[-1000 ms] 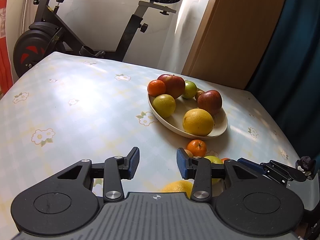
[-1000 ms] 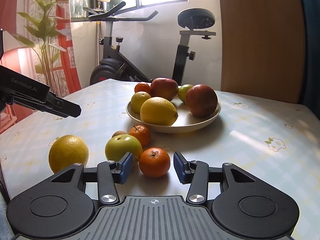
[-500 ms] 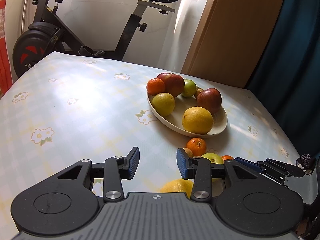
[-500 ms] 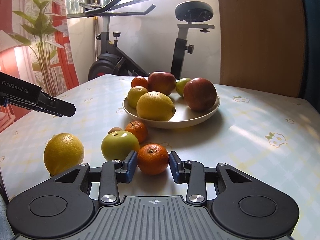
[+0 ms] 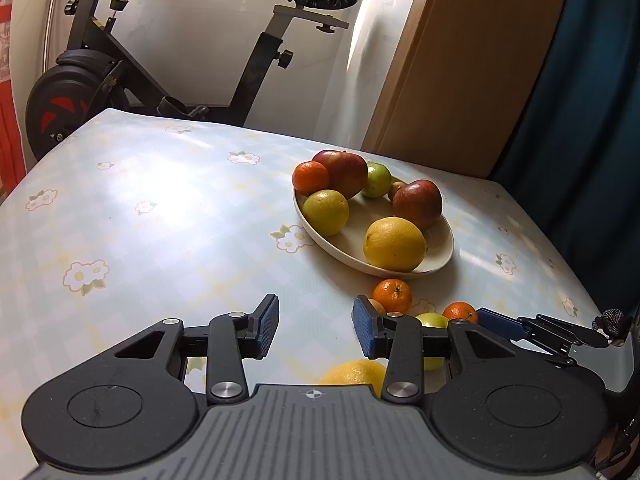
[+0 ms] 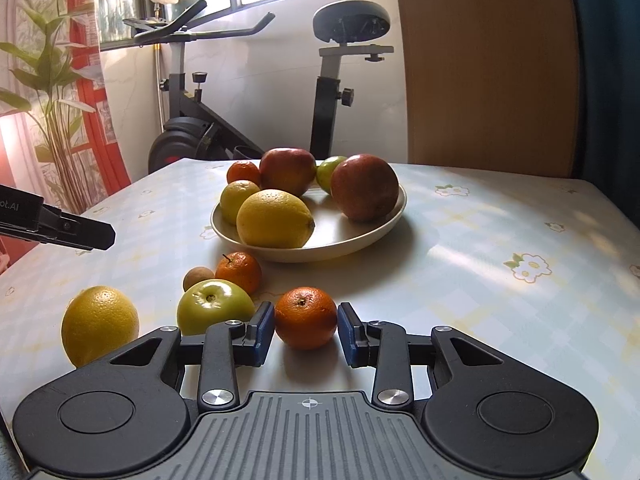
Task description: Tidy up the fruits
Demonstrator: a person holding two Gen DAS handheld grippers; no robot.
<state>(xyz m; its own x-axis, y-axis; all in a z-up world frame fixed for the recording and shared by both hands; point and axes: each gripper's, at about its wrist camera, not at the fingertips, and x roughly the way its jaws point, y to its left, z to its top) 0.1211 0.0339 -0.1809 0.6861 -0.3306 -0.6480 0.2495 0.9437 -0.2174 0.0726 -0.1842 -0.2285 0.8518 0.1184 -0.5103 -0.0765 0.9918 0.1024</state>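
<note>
A cream plate holds two red apples, two lemons, a tangerine and a green fruit; it also shows in the left wrist view. On the table lie a tangerine, a green apple, a second tangerine, a small brown fruit and a large lemon. My right gripper is open with its blue pads on either side of the near tangerine, small gaps showing. My left gripper is open and empty above bare tablecloth, left of the loose fruit.
The table has a pale checked cloth with flowers. An exercise bike stands behind the far edge, a wooden panel at back right, a plant at left. The left gripper's finger juts in from the left.
My right gripper has moved forward around the near tangerine and its jaws have narrowed towards it. My left gripper has stayed nearly still and open.
</note>
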